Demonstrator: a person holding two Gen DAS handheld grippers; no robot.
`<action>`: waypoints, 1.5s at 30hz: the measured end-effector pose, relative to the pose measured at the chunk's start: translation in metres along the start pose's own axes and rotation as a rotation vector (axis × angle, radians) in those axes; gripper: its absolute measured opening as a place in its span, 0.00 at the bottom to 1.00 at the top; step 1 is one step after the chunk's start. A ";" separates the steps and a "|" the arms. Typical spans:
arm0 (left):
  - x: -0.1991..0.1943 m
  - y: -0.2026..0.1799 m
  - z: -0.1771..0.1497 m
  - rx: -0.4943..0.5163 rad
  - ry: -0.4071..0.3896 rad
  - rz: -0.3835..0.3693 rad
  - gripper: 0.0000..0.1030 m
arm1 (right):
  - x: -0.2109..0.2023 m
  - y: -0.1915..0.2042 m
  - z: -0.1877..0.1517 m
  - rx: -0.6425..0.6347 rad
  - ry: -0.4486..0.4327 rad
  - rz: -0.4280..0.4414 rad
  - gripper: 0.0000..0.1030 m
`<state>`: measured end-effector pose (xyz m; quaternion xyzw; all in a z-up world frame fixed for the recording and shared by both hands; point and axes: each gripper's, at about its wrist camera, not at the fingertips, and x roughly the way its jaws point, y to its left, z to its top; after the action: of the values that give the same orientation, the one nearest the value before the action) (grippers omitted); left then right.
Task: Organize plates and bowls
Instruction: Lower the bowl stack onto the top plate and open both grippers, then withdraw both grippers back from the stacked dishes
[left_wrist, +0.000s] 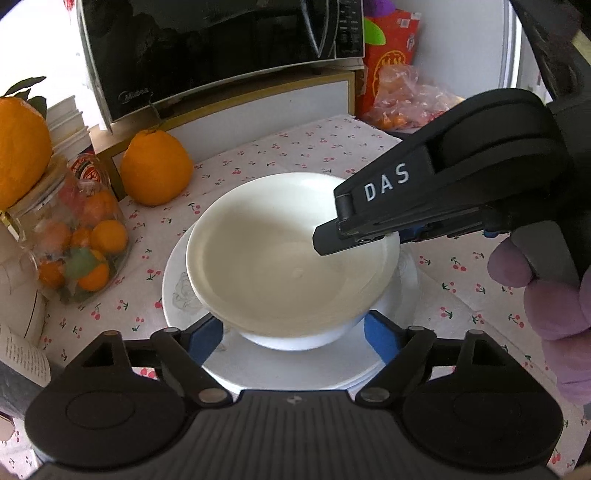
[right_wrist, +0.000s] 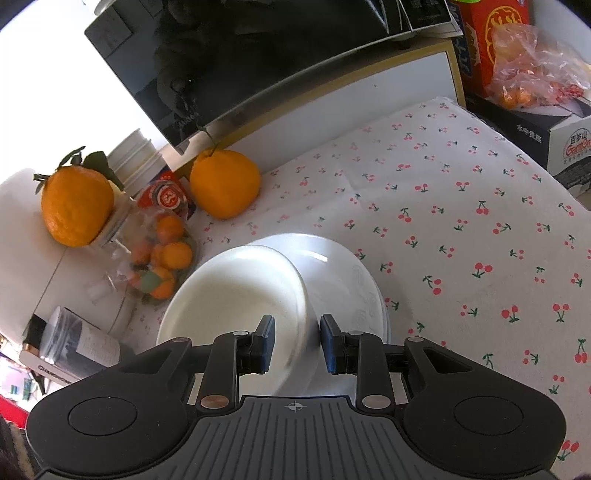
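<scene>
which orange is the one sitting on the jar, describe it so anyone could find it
Start at the black microwave at the back of the cherry-print tablecloth, then look left to the glass jar of small oranges. The orange rests on that jar's lid. Unlike the other large orange, which sits on the cloth by the microwave, it is raised and has several dark leaves.
</scene>
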<state>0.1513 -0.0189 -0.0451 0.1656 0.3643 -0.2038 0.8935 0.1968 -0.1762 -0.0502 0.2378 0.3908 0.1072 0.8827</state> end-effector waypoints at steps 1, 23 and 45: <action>0.000 0.000 0.000 0.001 -0.002 -0.002 0.89 | 0.000 -0.001 0.000 0.002 0.003 0.000 0.29; -0.029 -0.002 -0.001 0.002 -0.011 0.063 0.99 | -0.035 -0.010 0.016 0.016 -0.043 0.050 0.75; -0.062 -0.016 -0.024 -0.299 0.151 0.188 0.99 | -0.092 -0.032 -0.012 -0.091 0.080 -0.096 0.80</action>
<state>0.0886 -0.0065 -0.0192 0.0789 0.4393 -0.0499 0.8935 0.1262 -0.2348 -0.0146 0.1742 0.4313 0.0919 0.8805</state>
